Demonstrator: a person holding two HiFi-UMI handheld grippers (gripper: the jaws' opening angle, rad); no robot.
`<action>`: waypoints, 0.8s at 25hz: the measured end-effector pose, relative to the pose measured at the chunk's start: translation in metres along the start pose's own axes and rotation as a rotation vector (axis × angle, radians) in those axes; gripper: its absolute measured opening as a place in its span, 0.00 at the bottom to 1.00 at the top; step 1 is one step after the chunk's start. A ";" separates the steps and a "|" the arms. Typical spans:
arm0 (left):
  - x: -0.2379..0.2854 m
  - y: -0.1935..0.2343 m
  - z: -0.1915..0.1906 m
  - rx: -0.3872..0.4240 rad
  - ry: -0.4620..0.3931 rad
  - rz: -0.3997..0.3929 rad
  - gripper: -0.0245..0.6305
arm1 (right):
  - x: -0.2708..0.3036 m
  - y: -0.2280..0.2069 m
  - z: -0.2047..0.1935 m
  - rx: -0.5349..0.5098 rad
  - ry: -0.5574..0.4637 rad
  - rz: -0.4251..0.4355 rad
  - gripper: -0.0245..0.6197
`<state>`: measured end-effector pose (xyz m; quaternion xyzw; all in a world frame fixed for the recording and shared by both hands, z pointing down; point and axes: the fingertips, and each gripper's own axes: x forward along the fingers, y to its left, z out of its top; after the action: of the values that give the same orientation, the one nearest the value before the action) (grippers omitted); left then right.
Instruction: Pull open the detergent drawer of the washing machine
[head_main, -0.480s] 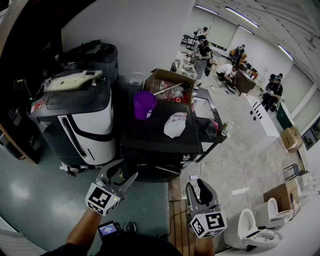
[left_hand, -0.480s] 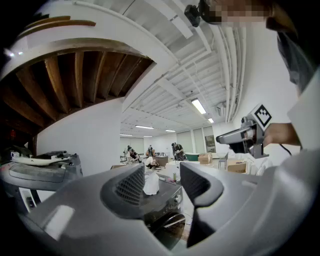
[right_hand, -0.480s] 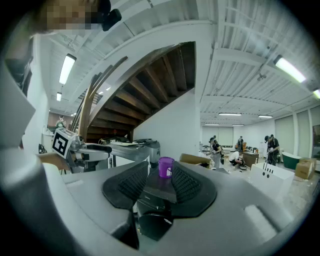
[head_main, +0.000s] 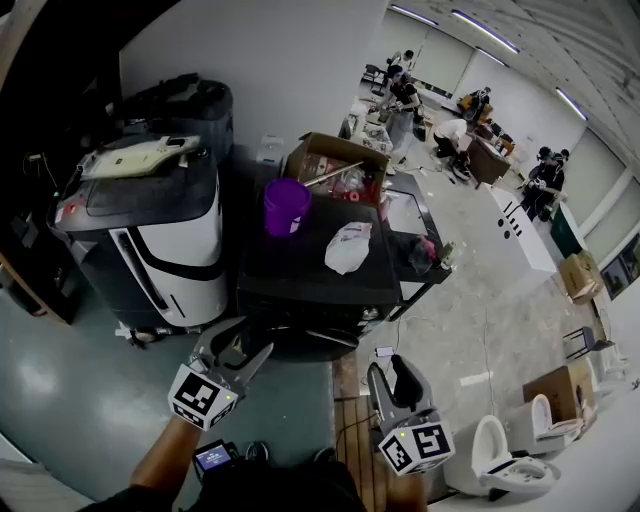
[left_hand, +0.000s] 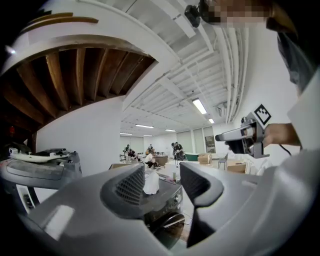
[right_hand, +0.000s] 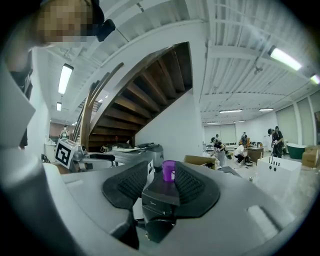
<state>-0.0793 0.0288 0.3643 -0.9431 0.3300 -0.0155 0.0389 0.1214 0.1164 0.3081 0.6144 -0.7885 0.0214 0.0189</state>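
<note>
Floor (head_main: 60, 390), grey-green and shiny, fills the lower left of the head view and runs on into a long bright hall where several people (head_main: 455, 135) stand and crouch far off. A dark front-loading washing machine (head_main: 300, 275) stands at the middle of that view, its round door facing the person. Just beside its left side stands a white and black appliance (head_main: 170, 240) with loose parts lying on its lid. An open cardboard box (head_main: 325, 160) sits behind the washing machine's rear edge, and a white toilet (head_main: 505, 460) stands on the floor at the lower right. The left gripper (head_main: 240, 338) is held level, short of the machine's front left corner, with its jaws spread and nothing between them. The right gripper (head_main: 390, 368) is held level off the front right corner, also clear of the machine, with its jaws apart and empty, and the machine shows through the gap in the right gripper view. A white bag (head_main: 347, 248) lies near the right edge of the machine's top. A purple cup (head_main: 284, 207) stands upright by the rear left corner. The detergent drawer (right_hand: 150, 204) is at the top left of the front and looks flush and not pulled out, though the panel is dark and small.
</note>
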 end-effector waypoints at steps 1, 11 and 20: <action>0.002 0.000 -0.002 0.000 0.004 0.001 0.43 | 0.002 -0.002 -0.001 0.001 0.002 0.002 0.27; 0.016 -0.001 -0.010 0.013 0.065 0.074 0.43 | 0.029 -0.031 -0.014 0.040 0.016 0.090 0.27; 0.047 -0.013 -0.003 0.015 0.106 0.168 0.43 | 0.047 -0.086 -0.017 0.083 -0.007 0.188 0.27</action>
<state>-0.0351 0.0093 0.3688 -0.9097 0.4092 -0.0647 0.0297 0.1934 0.0504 0.3281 0.5380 -0.8411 0.0537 -0.0114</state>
